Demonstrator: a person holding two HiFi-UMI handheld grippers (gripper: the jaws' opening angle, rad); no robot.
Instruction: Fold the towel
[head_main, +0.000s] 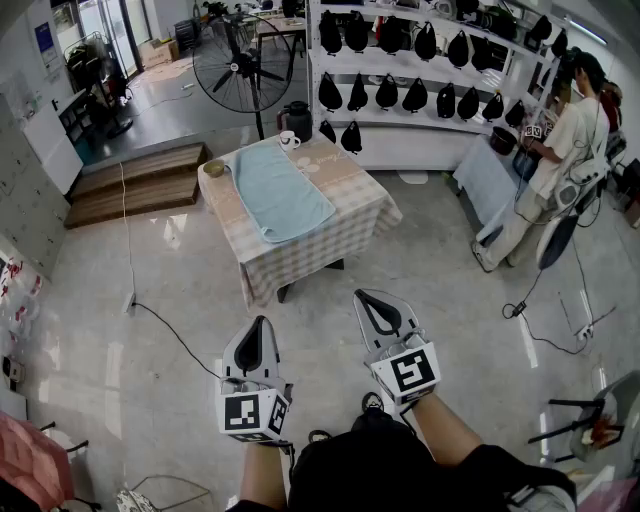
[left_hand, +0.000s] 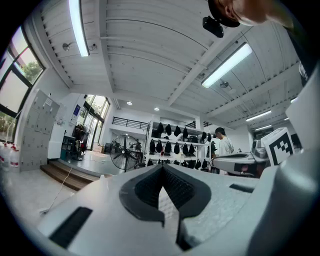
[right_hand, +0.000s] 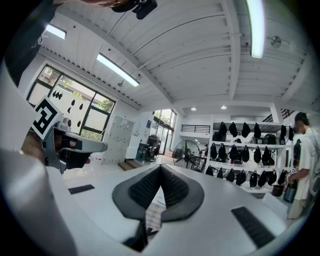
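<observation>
A light blue towel (head_main: 279, 190) lies spread flat on a table with a checked cloth (head_main: 340, 225), well ahead of me in the head view. Both grippers hang over bare floor short of the table, held level. My left gripper (head_main: 262, 325) is shut with nothing in it, and so is my right gripper (head_main: 366, 297). In the left gripper view the black pads (left_hand: 162, 171) meet at their tips. The right gripper view shows its pads (right_hand: 160, 170) closed the same way, with the checked cloth glimpsed low between them.
A small bowl (head_main: 214, 168), a white mug (head_main: 288, 140) and a dark kettle (head_main: 297, 120) stand at the table's far edge. A standing fan (head_main: 243, 65) and shelves of black bags (head_main: 420, 70) lie behind. A person (head_main: 555, 160) stands at the right. A cable (head_main: 165, 325) crosses the floor.
</observation>
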